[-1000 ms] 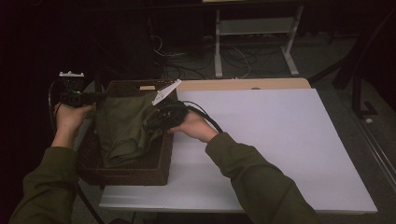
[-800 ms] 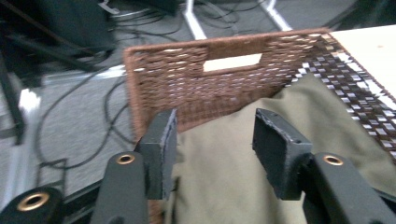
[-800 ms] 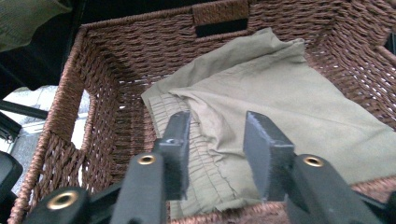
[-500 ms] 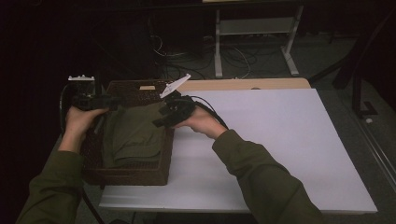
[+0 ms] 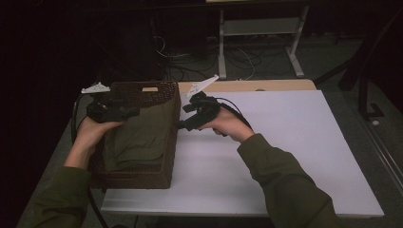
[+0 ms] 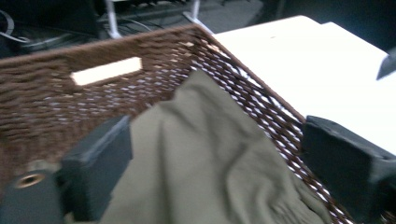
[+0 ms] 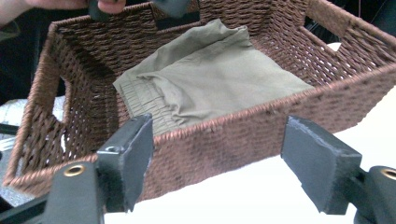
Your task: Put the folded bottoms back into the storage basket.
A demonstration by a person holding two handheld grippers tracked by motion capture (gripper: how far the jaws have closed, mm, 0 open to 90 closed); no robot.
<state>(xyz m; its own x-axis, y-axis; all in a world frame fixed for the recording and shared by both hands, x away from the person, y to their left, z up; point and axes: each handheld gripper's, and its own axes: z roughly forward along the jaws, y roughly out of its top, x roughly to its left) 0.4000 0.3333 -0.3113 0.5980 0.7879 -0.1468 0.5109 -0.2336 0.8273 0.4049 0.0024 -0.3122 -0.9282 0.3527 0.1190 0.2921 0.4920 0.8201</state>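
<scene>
Olive garment [image 7: 210, 79] lies in basket [image 7: 243, 135], clear of both fingers [image 7: 128, 158].

left gripper [image 5: 124, 112] just opened, right gripper [image 5: 186, 124] likewise

A dim room surrounds a white table [image 5: 294, 142]; beyond it, tangled cables [image 5: 237, 57] lie on the grey floor [image 5: 328, 61] beneath a white-legged desk frame [image 5: 259, 33].

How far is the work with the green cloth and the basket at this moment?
Done: the folded cloth lies inside the basket. In hand: nothing; the left gripper and right gripper have just been opening, with no cloth between the jaws. The right one sits outside the basket wall. Left: probably only drawing both away.
</scene>
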